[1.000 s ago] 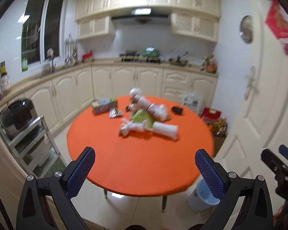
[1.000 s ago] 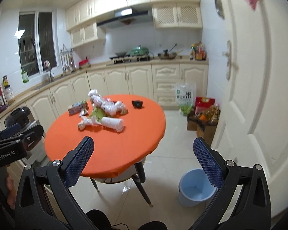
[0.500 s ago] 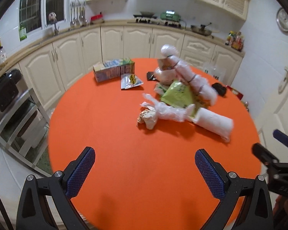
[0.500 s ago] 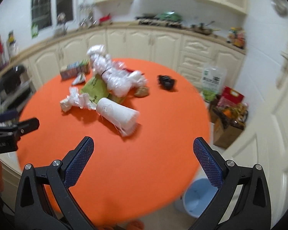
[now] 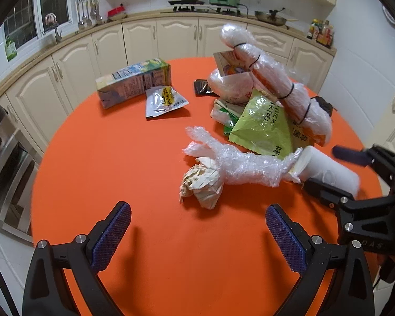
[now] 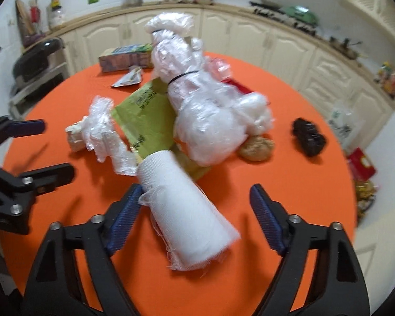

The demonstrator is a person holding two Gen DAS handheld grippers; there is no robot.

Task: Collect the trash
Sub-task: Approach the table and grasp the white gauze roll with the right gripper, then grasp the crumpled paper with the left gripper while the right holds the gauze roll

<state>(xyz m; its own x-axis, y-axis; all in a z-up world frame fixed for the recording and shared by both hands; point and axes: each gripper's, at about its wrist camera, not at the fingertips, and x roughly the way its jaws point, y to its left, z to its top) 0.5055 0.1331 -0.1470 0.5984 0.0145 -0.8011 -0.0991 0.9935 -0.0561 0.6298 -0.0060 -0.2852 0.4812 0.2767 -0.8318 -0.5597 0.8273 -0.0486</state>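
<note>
Trash covers the far half of the round orange table (image 5: 123,158), and the person stands at its near edge with a tool in each hand. Nearest is the right gripper (image 6: 194,210), jaws spread wide and set either side of the white roll (image 6: 187,210), which lies on its side with one frayed end toward the wrist. Its left pad looks to be touching or just beside the roll; the right pad stands clear, so nothing is clamped yet. My guess is the roll gets picked first because it lies closest and loose from the heap.

On the other side, the left gripper (image 5: 197,234) hangs over bare cloth, equally wide, holding nothing. Just ahead of it sits a crumpled paper ball (image 5: 201,181) with a twist of clear plastic wrap (image 5: 237,163) lying against it and reaching to the roll's end. That ball seems its likely target.

Behind these, a green snack bag (image 5: 263,126) leans under a long plastic-wrapped bundle (image 5: 273,84) tied with black bands; the pile props itself up, so pulling one piece may shift the rest. Further left lie a silver sachet (image 5: 164,101) and a flattened carton (image 5: 134,83), well apart from the heap. A small dark object (image 6: 308,137) and a brownish lump (image 6: 256,146) rest toward the right. Cream cabinets (image 5: 73,71) close the view.
</note>
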